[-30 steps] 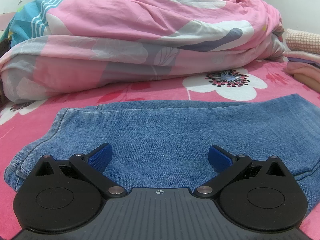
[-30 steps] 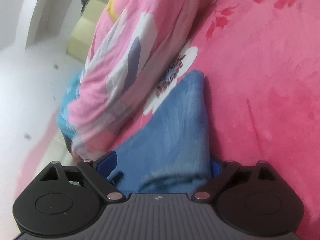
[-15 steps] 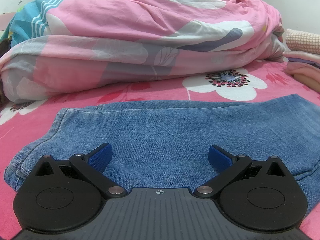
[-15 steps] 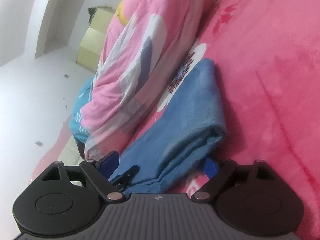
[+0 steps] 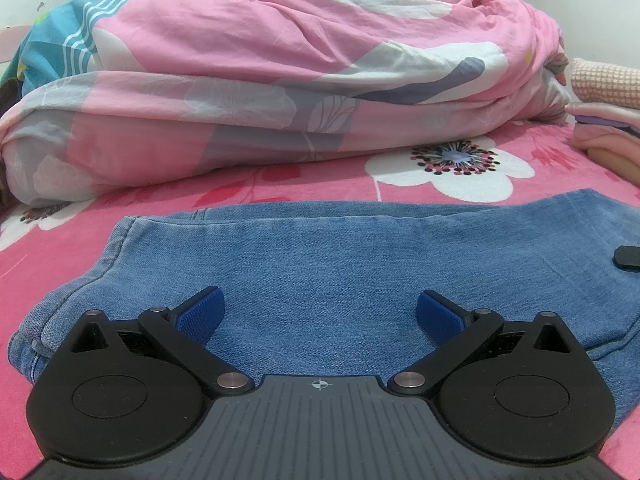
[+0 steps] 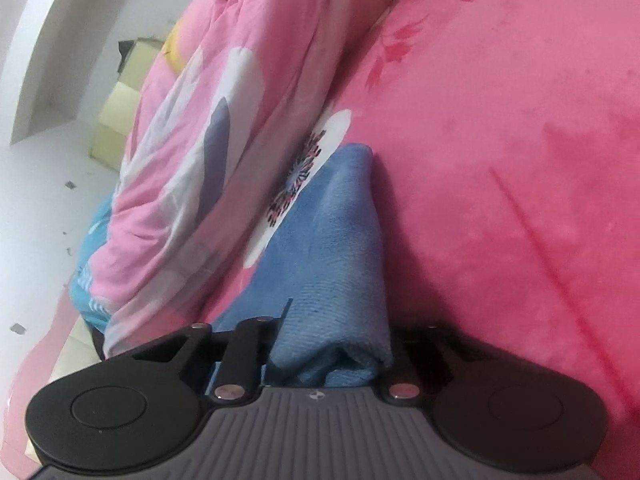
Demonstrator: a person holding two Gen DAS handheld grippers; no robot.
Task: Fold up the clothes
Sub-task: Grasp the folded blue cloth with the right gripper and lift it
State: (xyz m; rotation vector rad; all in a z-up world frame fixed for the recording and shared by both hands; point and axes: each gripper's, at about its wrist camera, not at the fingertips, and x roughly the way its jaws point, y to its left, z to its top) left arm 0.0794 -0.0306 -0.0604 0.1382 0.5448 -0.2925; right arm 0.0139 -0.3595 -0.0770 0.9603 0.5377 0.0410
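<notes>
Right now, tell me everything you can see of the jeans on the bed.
The jeans are light blue denim, faded, with stitched seams along the left edge, lying flat and folded on the pink floral bedsheet in front of the rolled quilt. The left gripper hovers open over them, fingers apart. At the other end, the right gripper has just closed on a bunched, lifted end of the denim, which rises in a ridge between its fingers.

The right gripper's fingers (image 6: pixel 256 340) hide behind bunched jeans (image 6: pixel 332 264); beyond them, the quilt (image 6: pixel 224 128) is blurred.
</notes>
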